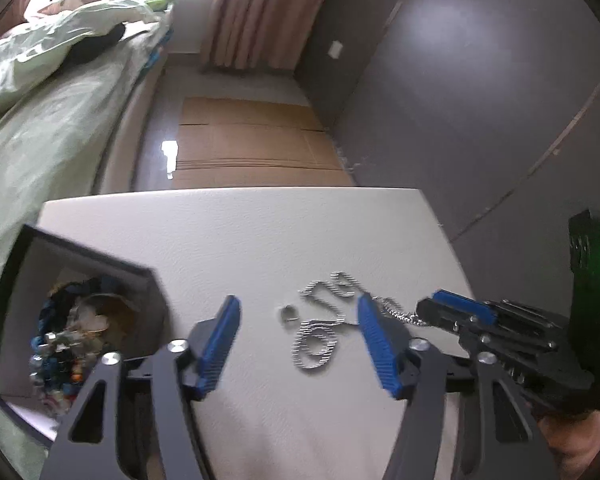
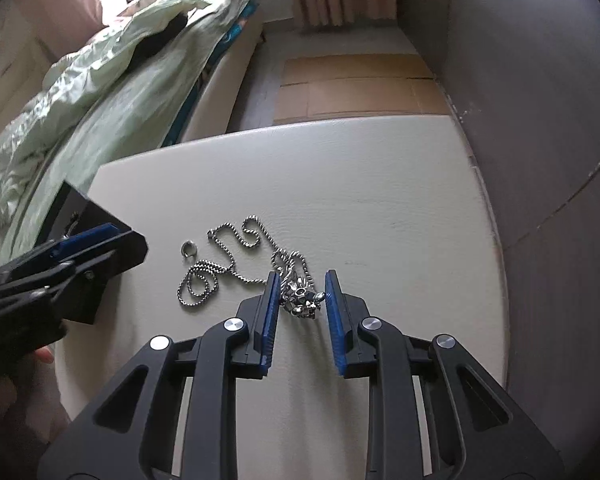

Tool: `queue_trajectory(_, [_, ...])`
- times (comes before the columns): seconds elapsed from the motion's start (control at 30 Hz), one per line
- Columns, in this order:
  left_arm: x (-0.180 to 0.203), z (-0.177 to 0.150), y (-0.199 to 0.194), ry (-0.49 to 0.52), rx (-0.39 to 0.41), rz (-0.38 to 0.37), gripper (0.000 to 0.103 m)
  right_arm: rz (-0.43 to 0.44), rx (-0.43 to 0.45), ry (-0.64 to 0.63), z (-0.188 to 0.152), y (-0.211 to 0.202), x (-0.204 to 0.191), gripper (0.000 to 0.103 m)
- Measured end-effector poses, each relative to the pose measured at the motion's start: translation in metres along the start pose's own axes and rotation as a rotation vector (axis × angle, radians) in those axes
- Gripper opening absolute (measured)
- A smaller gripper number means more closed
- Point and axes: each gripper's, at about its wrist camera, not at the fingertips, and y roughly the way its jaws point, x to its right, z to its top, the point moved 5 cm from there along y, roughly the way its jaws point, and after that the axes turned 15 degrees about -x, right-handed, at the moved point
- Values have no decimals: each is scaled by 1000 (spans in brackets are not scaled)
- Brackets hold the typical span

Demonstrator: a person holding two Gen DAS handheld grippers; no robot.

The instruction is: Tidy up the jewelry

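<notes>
Necklace chain is spread in loose loops on the white counter, and its silver pendant is seen between the pads of the right tongs, which are closed narrowly about it; whether the pads actually press on it cannot be told from either view. A small ring is left beside the chain. The left tongs are held spread and empty above the counter, beside the dark jewelry box, in which beaded pieces are already piled. Should the pendant be lifted, the trailing chain could be snagged on the ring, which would then be dragged toward the edge. A weak pinch on the knobbly pendant could let it slip, and the swinging chain could be caught on the box rim.
</notes>
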Motion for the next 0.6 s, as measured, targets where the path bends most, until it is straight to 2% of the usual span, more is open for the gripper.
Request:
queue_trajectory(0.07, [5, 1, 3, 5, -4, 4, 48, 31, 14, 29, 0, -9, 8, 4])
queue_trajectory(0.1, [8, 2, 6, 11, -6, 17, 48, 37, 24, 42, -1, -13, 11, 4])
queue_trajectory(0.17, [8, 3, 15, 6, -28, 26, 38, 37, 37, 57, -1, -19, 17, 4])
queue_trajectory(0.33, [-1, 2, 39, -23, -80, 62, 31, 60, 15, 66, -1, -17, 23, 4])
queue_trajectory(0.57, [-4, 4, 45, -34, -53, 98, 25, 95, 19, 93, -3, -17, 28, 3])
queue_trajectory(0.6, [-2, 4, 45, -24, -54, 121, 25, 103, 23, 96, -3, -19, 28, 3])
